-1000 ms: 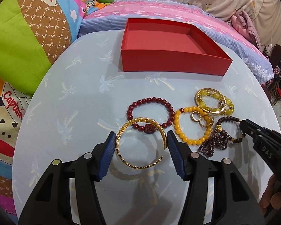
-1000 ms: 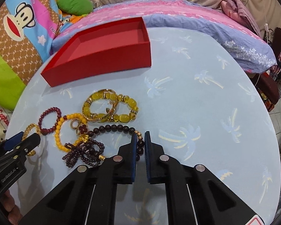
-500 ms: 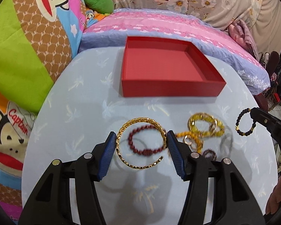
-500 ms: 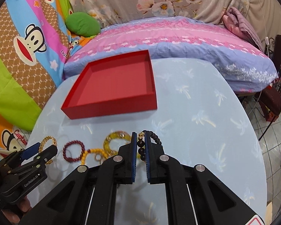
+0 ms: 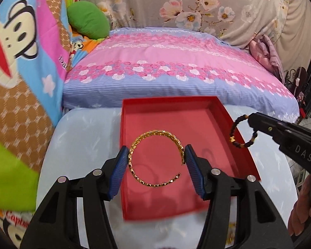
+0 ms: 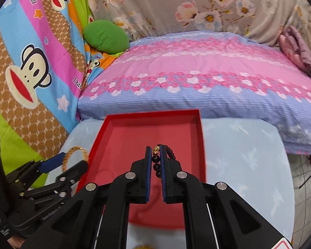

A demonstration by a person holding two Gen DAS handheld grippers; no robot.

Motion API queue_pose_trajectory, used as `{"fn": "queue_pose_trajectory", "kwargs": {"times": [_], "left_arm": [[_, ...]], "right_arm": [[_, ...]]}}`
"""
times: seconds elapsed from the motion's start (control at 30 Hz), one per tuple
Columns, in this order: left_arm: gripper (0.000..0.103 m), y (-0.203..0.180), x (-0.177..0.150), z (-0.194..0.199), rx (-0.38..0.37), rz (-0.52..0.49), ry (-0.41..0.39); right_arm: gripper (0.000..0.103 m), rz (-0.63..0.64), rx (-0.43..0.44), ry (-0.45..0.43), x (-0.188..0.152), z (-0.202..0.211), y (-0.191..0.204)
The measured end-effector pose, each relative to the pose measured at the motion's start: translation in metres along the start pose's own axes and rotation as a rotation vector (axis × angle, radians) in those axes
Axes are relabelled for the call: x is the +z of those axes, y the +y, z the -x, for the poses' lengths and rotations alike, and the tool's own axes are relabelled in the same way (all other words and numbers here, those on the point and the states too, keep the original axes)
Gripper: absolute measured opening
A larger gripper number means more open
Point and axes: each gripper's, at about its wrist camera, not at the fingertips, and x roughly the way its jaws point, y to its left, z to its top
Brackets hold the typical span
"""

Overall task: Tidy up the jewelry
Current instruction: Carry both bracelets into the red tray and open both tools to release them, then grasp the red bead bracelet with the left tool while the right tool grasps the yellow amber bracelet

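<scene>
Both tongs rose from the jewelry pile and travelled to the red box (image 5: 221, 112). The left tongs (image 5: 156, 158) carried the gold bangle (image 5: 155, 159) off the surface until it hung over the box floor. The right tongs (image 6: 155, 161) lifted the dark bead bracelet (image 6: 165, 151) clear of the heap and brought it above the box.
</scene>
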Motion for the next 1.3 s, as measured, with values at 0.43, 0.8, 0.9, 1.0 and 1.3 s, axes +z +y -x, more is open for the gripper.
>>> {"fn": "queue_pose_trajectory", "kwargs": {"times": [0.43, 0.8, 0.9, 1.0, 1.3], "left_arm": [[0.053, -0.002, 0.041, -0.118, -0.008, -0.045, 0.103], [0.068, 0.001, 0.042, -0.122, 0.050, -0.051, 0.080], [0.068, 0.000, 0.040, -0.109, 0.058, -0.066, 0.059], [0.068, -0.002, 0.035, -0.089, 0.059, -0.072, 0.032], [0.070, 0.004, -0.009, -0.011, 0.031, -0.020, -0.014]], "right_arm": [[0.008, 0.043, -0.060, 0.172, 0.031, -0.132, -0.022], [0.032, 0.020, -0.133, 0.145, 0.027, -0.128, -0.038], [0.034, 0.037, -0.135, 0.116, 0.024, -0.112, -0.032], [0.037, 0.044, -0.121, 0.084, 0.019, -0.090, -0.024], [0.047, 0.046, -0.097, -0.002, -0.027, 0.001, -0.013]]}}
